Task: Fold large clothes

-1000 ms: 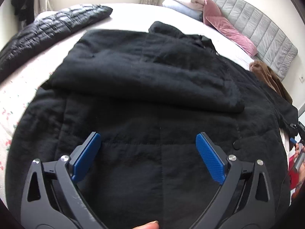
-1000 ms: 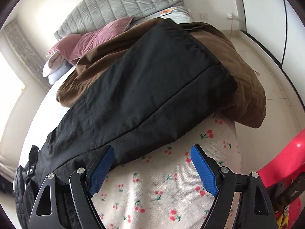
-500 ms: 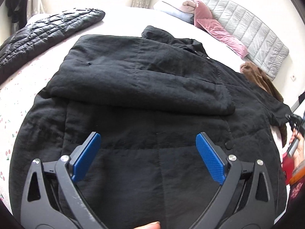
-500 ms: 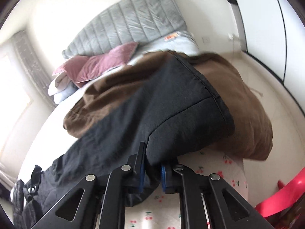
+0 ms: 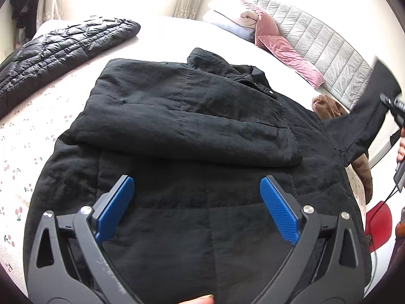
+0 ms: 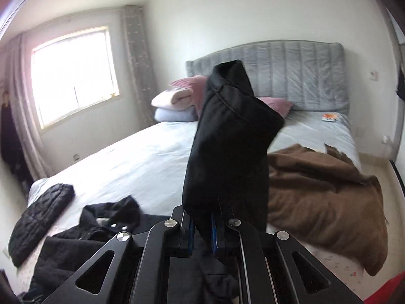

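A large black coat (image 5: pixel 192 131) lies spread on the bed, one sleeve folded across its chest. My left gripper (image 5: pixel 197 197) is open and empty, hovering above the coat's lower part. My right gripper (image 6: pixel 202 230) is shut on the coat's other sleeve (image 6: pixel 227 136) and holds it lifted upright above the bed. That raised sleeve (image 5: pixel 372 109) and the right gripper (image 5: pixel 395 106) show at the right edge of the left wrist view. The coat's collar (image 6: pixel 108 215) lies lower left in the right wrist view.
A black quilted jacket (image 5: pixel 58 55) lies at the bed's far left. A brown garment (image 6: pixel 324 195) lies on the right side of the bed. Pink and white pillows (image 5: pixel 253 25) rest against the grey headboard (image 6: pixel 291 73). A red object (image 5: pixel 378 225) stands beside the bed.
My right gripper closed on the sleeve lying over the brown garment and lifted it high above the bed. My left gripper stayed open and drew back a little over the coat.
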A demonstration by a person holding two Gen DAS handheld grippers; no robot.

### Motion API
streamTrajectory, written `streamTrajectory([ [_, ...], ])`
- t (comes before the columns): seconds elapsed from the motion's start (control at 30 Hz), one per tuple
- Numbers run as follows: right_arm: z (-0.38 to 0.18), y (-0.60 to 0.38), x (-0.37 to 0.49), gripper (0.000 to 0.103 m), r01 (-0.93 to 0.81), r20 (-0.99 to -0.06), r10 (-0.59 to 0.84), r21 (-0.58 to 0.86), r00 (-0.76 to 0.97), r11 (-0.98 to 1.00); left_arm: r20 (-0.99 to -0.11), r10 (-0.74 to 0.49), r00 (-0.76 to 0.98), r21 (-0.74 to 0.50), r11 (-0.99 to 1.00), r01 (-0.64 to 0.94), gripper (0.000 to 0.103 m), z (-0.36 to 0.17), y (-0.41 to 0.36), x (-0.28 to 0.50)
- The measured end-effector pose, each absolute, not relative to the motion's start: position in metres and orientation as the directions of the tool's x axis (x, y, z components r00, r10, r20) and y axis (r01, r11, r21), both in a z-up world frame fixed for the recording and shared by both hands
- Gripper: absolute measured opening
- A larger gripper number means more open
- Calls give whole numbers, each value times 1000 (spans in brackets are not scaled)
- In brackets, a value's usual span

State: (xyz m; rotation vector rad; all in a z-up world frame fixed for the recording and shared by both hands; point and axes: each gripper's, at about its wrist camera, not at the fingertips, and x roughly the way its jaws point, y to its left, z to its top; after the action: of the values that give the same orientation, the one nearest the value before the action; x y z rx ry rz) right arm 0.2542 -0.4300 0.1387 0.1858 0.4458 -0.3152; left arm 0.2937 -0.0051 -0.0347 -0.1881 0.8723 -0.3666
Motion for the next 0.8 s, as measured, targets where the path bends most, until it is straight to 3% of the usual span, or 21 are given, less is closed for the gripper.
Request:
streamTrajectory([
  [0.13, 129, -349, 292, 9, 147, -493, -90, 79, 866, 986, -703, -383, 599, -310, 924, 225, 100, -32, 1, 296],
  [0.27, 86, -292, 314, 14, -33, -578, 121, 161, 807, 986, -700, -381, 604, -318, 924, 214, 100, -31, 8, 298],
  [0.37, 45, -275, 325, 47, -126, -655, 318, 323, 685, 938, -704, -383, 598, -325, 922, 209, 100, -31, 13, 301],
  [0.4, 36, -276, 322, 50, -129, -654, 345, 356, 674, 926, -705, -384, 596, -328, 922, 207, 100, -29, 15, 301],
  [0.57, 28, -323, 292, 54, -30, -629, 304, 407, 715, 913, -712, -417, 565, -357, 908, 220, 100, -14, 20, 301],
  [0.7, 27, -380, 259, 54, 98, -658, 144, 317, 739, 943, -704, -447, 551, -336, 894, 296, 99, 9, 11, 294],
  [0.8, 27, -415, 243, 54, 172, -679, 46, 250, 733, 953, -687, -470, 553, -314, 880, 357, 93, 27, -13, 301],
])
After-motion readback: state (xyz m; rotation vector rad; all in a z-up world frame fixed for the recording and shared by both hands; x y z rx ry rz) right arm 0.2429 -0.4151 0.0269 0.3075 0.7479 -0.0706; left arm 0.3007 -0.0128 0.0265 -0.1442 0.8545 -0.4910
